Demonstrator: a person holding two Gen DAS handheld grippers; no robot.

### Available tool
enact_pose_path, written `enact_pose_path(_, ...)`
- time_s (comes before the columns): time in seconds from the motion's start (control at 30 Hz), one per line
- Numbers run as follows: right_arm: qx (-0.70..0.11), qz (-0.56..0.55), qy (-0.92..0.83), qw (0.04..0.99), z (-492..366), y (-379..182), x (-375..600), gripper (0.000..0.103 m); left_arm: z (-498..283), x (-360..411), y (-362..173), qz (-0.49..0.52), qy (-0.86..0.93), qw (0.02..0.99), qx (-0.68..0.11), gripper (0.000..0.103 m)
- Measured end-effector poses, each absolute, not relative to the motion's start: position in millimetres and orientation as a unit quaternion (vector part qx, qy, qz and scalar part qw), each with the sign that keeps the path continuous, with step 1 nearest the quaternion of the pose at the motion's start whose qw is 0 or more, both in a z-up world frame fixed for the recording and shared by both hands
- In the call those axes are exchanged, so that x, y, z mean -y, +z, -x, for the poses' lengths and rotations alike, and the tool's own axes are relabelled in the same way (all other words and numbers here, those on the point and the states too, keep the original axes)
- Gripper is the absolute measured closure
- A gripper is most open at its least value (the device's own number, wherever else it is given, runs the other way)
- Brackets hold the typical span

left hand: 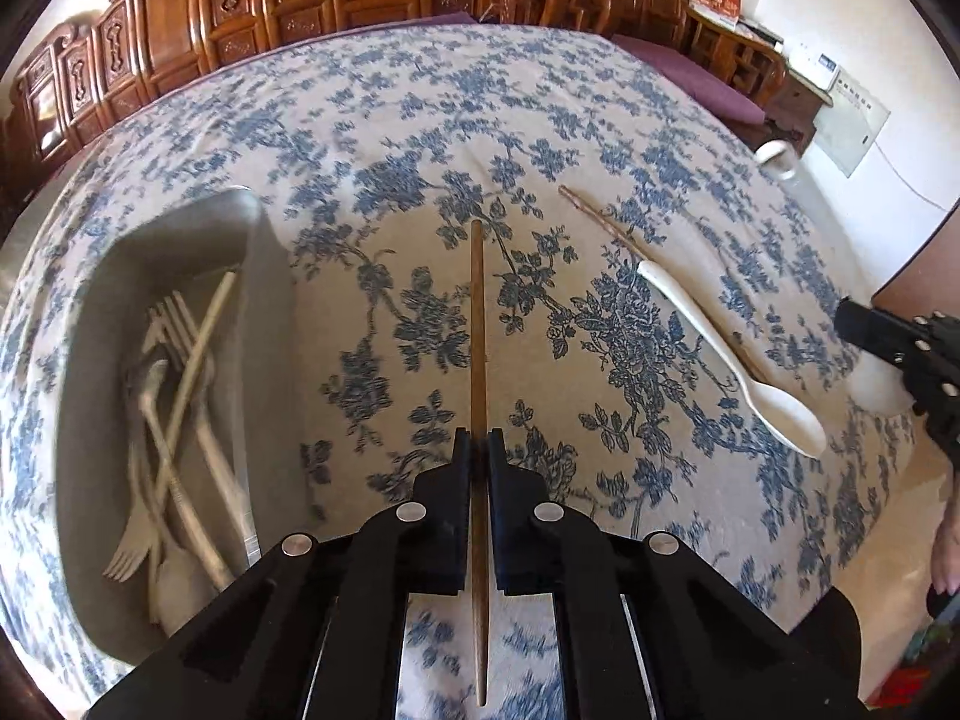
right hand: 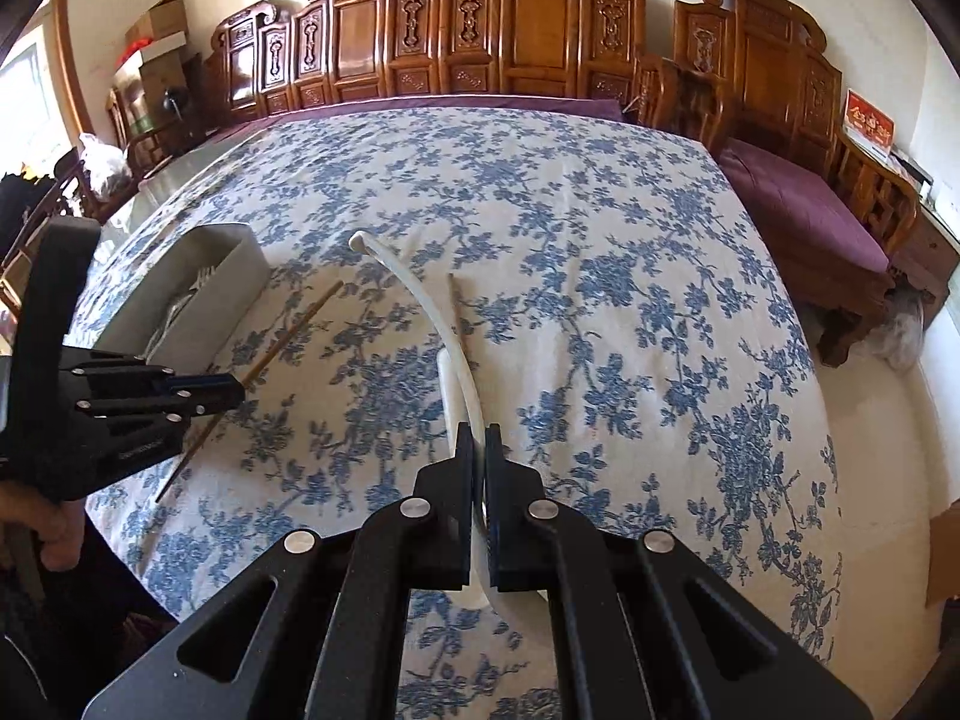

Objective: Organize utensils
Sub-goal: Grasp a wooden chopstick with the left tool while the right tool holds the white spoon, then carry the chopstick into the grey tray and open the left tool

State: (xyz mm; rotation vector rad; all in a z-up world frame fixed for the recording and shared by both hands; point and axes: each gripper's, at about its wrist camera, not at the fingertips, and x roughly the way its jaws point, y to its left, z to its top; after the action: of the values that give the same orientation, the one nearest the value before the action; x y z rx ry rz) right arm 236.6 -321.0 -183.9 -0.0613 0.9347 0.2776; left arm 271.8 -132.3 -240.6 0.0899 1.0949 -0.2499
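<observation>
My left gripper [left hand: 478, 438] is shut on a brown chopstick [left hand: 477, 312] and holds it above the blue-flowered tablecloth [left hand: 390, 138]. The grey tray [left hand: 264, 276] to its left holds forks, spoons and straws. A white spoon [left hand: 726, 360] lies on the cloth to the right, across a second chopstick [left hand: 591, 213]. My right gripper [right hand: 478, 438] is shut on a long curved white spoon [right hand: 414, 282], lifted above the other white spoon [right hand: 447, 384] and the lying chopstick [right hand: 453, 300]. The left gripper [right hand: 237, 390] with its chopstick [right hand: 294, 324] shows at the left of the right wrist view, near the tray [right hand: 240, 276].
A carved wooden bench [right hand: 540, 30] with a purple cushion [right hand: 798, 204] runs behind and to the right of the table. The table's edge falls off to pale floor at the right [right hand: 888, 420]. A person's hand [right hand: 54, 528] grips the left tool.
</observation>
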Motion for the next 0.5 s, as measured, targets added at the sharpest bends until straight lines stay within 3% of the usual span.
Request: enact_pose_path(0.5, -0.425, 0.043, 0.169, 0.888, -216, -159, 277, 0.099, -239, 95, -173, -0.049, -0.108, 0.876, -0.467, 0.099)
